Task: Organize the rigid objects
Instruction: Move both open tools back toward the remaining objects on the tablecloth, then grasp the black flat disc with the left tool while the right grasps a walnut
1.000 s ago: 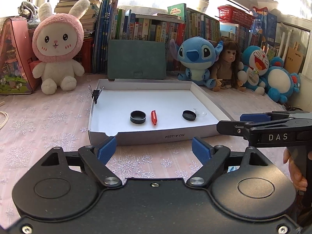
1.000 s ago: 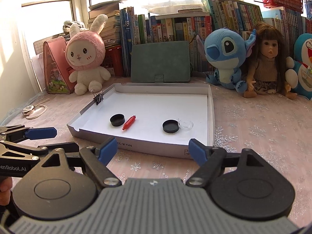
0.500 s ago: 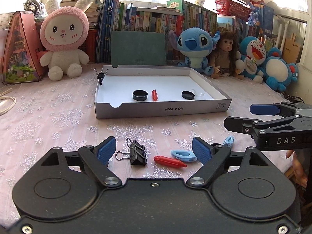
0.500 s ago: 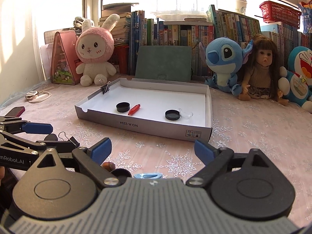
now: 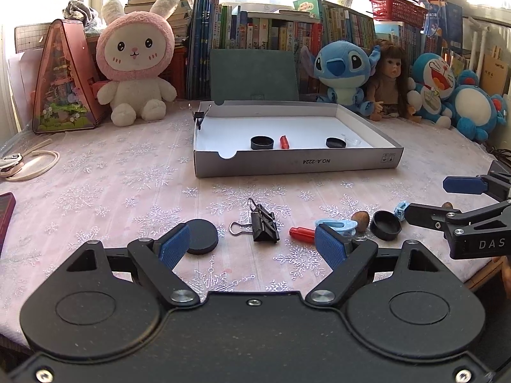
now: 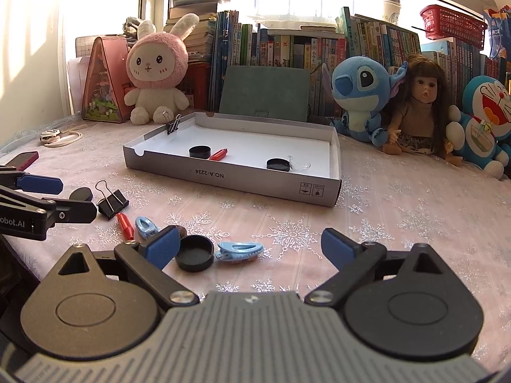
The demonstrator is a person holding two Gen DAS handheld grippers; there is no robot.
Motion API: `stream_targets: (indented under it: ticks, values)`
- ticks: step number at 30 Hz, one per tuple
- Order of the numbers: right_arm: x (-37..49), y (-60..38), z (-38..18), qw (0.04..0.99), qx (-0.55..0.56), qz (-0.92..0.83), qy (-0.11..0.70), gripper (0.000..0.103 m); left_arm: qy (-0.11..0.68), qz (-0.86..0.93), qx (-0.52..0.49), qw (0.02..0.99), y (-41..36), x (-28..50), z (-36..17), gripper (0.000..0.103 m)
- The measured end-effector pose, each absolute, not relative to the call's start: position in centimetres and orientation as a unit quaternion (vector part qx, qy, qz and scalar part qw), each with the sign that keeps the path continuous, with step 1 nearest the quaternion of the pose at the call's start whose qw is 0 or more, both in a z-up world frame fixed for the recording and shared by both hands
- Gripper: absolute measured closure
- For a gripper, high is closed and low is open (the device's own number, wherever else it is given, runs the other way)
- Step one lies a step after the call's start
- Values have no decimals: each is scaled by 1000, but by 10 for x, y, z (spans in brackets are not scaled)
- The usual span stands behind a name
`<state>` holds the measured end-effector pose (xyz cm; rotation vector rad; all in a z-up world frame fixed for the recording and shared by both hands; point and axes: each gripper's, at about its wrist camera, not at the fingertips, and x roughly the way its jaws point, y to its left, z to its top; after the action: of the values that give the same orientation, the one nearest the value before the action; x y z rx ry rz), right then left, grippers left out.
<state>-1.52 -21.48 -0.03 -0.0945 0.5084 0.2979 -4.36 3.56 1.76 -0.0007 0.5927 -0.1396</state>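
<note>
A white cardboard tray holds two black caps, a red crayon piece and a clear lid. On the cloth in front of it lie a black binder clip, a flat black cap, a red crayon, blue hair clips, a black cup-shaped cap and a walnut. My left gripper is open and empty above these. My right gripper is open and empty too.
Plush toys, a doll and rows of books line the back. A pink triangular box stands at the left. A cord with a small device and a dark red phone lie at the left edge.
Both grippers have pulled back and up from the tray. The loose items on the cloth in front of the tray have come into view.
</note>
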Motion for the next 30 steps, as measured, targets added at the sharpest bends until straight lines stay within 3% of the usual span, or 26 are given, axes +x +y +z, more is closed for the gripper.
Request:
stream_targets:
  ticks: [8,19,25,30]
  values:
    - [-20,-233,-6,959,-52,109,257,4,298,-26,-9,954,55,-41,11,20]
    - [-17,-258,-15,959,-35,64,273,11,310,-7,-25,950,66,-32,0,38]
    - [-16,-260,-17,958,-37,56,278,26,314,-2,-40,949,68,-28,-2,49]
    - [-14,-260,-18,957,-31,54,285,51,311,1,-40,950,68,-26,-3,55]
